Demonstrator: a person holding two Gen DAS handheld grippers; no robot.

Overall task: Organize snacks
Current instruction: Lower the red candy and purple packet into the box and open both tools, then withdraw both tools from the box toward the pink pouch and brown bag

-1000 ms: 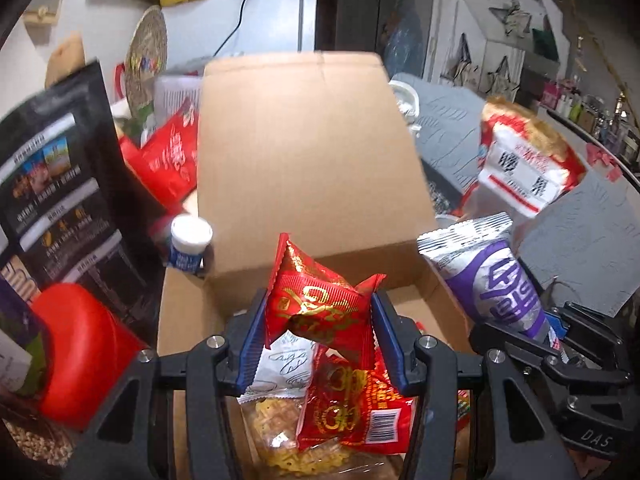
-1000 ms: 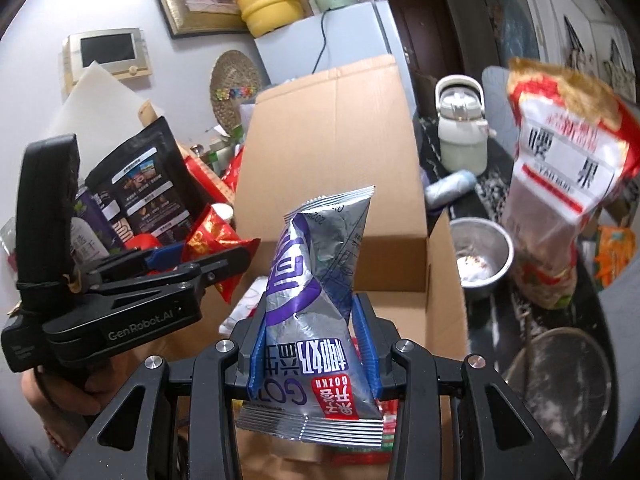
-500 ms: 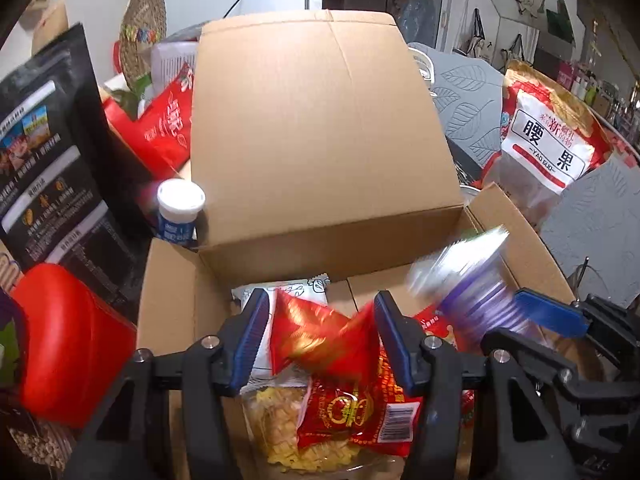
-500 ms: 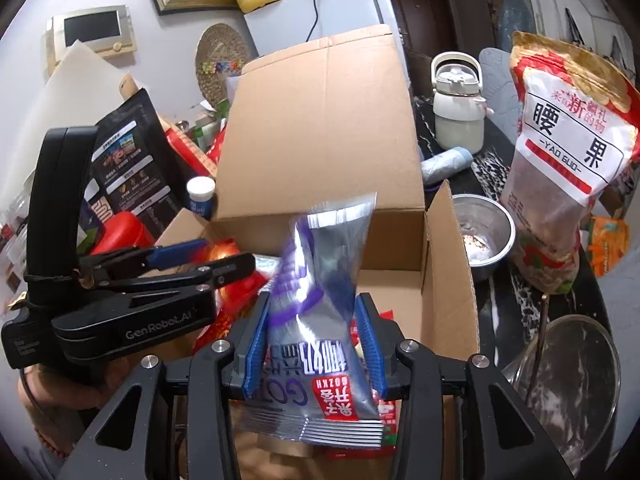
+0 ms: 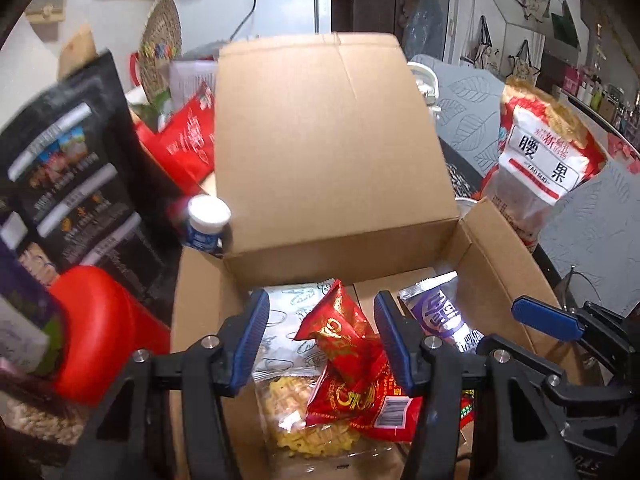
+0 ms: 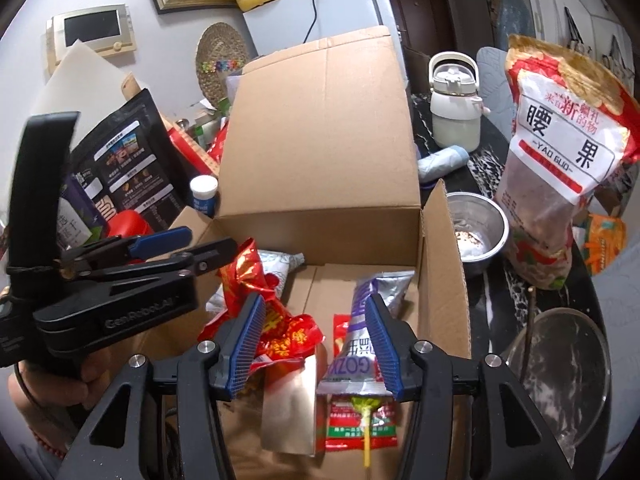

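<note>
- One cardboard box (image 5: 332,152) fills the middle of the worktop, its flaps up and snack packets lying inside.
- A cashew bag (image 6: 560,152) stands to its right.
- The left gripper (image 5: 320,340) has its jaws apart; a red packet (image 5: 344,336) lies between them, touching the right pad.
- The right gripper (image 6: 316,344) is opening; the purple-silver packet (image 6: 360,336) leans on its right pad.
</note>
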